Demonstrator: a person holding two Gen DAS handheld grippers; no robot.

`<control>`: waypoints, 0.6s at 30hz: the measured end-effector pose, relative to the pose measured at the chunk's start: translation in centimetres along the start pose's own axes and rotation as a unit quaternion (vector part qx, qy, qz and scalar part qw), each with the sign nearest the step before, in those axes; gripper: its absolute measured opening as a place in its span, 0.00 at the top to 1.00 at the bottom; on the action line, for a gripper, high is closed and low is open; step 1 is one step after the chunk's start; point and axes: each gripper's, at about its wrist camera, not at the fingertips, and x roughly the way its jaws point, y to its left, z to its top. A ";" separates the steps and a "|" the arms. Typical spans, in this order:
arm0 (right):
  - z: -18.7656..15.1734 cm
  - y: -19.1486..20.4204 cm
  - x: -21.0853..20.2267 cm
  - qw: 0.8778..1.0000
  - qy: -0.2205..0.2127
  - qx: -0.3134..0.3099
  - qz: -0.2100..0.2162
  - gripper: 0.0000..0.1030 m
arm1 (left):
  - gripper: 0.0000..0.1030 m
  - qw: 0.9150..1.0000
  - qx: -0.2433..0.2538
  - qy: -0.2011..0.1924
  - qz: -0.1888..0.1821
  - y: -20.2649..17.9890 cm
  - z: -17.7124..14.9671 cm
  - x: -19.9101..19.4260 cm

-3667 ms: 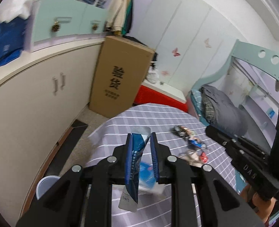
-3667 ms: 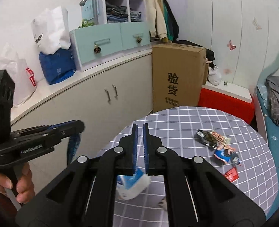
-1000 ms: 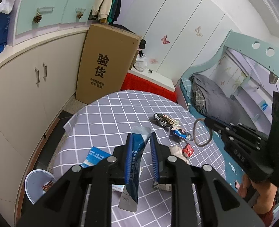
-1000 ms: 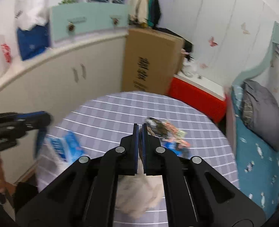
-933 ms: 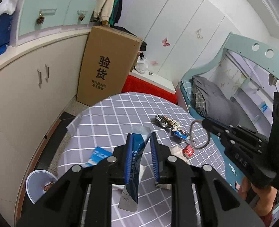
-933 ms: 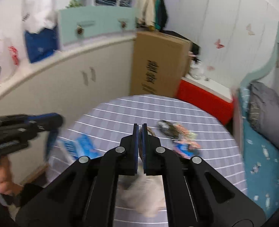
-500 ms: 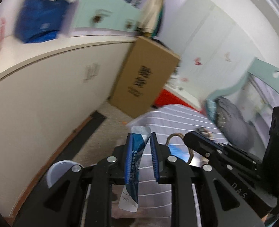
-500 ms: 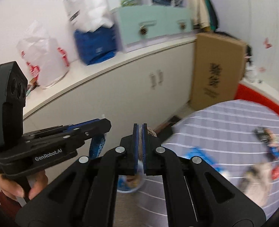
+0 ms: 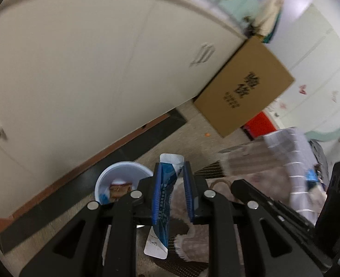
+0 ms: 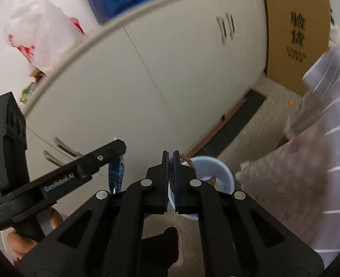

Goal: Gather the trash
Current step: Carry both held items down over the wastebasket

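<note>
We are pinching a blue wrapper in our left claw beside the white bin; our right claw, pressed together, is gripping a brown loop over it.

A blue-and-white foil wrapper hangs upright, pinched; right of it, a white plastic bin on the floor holds scraps.

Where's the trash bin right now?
In the left wrist view the bin stands on the floor, left of the left hand-held gripper and near the cabinet base.
</note>
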 end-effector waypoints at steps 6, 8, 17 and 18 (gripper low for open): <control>-1.1 -0.4 5.7 0.999 0.041 0.016 -0.002 0.95 | 0.82 0.999 -0.025 0.031 0.009 3.5 -1.2 4.9; -1.3 -0.6 7.2 0.998 0.055 0.021 -0.003 0.95 | 0.82 0.999 -0.032 0.040 0.009 3.9 -1.4 5.9; -2.7 -2.7 9.9 0.996 0.087 0.026 -0.026 0.95 | 0.82 0.996 -0.046 0.076 0.006 5.2 -2.7 9.9; -2.8 -3.0 10.1 0.995 0.088 0.024 -0.032 0.95 | 0.82 0.996 -0.045 0.079 0.006 5.0 -2.8 10.3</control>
